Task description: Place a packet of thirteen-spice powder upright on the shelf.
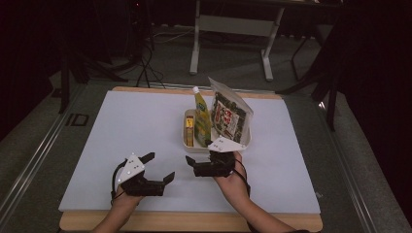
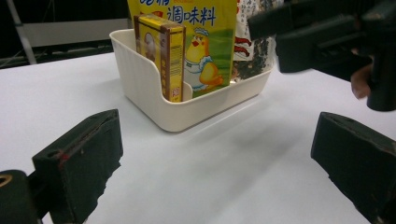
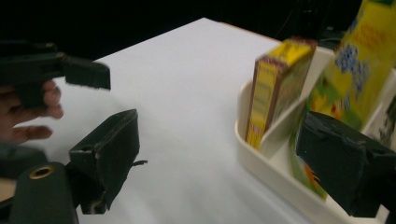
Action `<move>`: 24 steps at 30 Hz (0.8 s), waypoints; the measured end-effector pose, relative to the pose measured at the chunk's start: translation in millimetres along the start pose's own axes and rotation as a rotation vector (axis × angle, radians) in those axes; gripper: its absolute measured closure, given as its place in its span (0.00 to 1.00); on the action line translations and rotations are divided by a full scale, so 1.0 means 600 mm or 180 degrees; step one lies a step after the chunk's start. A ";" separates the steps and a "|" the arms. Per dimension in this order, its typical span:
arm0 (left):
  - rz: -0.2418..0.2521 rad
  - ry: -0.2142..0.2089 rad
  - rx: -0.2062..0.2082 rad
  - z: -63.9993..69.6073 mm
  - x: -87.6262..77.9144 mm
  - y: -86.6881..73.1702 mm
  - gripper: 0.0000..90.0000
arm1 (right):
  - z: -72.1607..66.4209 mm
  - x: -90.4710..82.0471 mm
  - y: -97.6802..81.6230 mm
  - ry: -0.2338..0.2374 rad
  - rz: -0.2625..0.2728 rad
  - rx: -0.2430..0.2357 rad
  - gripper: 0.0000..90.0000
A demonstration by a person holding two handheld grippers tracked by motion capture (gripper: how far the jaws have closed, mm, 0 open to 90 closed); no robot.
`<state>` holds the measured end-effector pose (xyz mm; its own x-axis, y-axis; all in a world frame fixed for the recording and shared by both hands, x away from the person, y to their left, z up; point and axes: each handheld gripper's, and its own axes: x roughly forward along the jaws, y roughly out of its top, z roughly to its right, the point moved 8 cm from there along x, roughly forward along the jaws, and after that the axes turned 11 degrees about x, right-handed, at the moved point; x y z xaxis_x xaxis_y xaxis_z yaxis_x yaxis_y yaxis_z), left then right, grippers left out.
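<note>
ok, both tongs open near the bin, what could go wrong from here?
1. The right tongs sit close to the white bin; a careless reach could shove it.
2. The yellow pouch and dark snack bag stand tall and leaning; pulling the small yellow box may topple them.

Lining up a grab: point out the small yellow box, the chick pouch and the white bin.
small yellow box (image 2: 161, 56), left gripper view, front face.
chick pouch (image 2: 205, 60), left gripper view, chick print.
white bin (image 2: 154, 100), left gripper view, near wall.
</note>
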<state>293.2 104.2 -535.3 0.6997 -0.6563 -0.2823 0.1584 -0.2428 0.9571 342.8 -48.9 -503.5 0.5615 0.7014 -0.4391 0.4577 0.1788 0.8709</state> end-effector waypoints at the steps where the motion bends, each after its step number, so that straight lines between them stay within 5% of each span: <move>1: -0.0003 0.0002 0.0006 0.000 0.000 0.000 0.03 | 0.002 -0.005 -0.005 0.0025 -0.0004 0.0032 0.14; 24: 0.0001 -0.0027 -0.0007 0.003 0.001 0.000 0.03 | 0.077 -0.136 -0.049 -0.0085 0.0035 0.0095 0.15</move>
<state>292.5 102.8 -535.4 0.6937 -0.6625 -0.2827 0.1599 -0.2410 0.9573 315.7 -143.3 -503.4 0.5846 0.6844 -0.4357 0.4715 0.1504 0.8689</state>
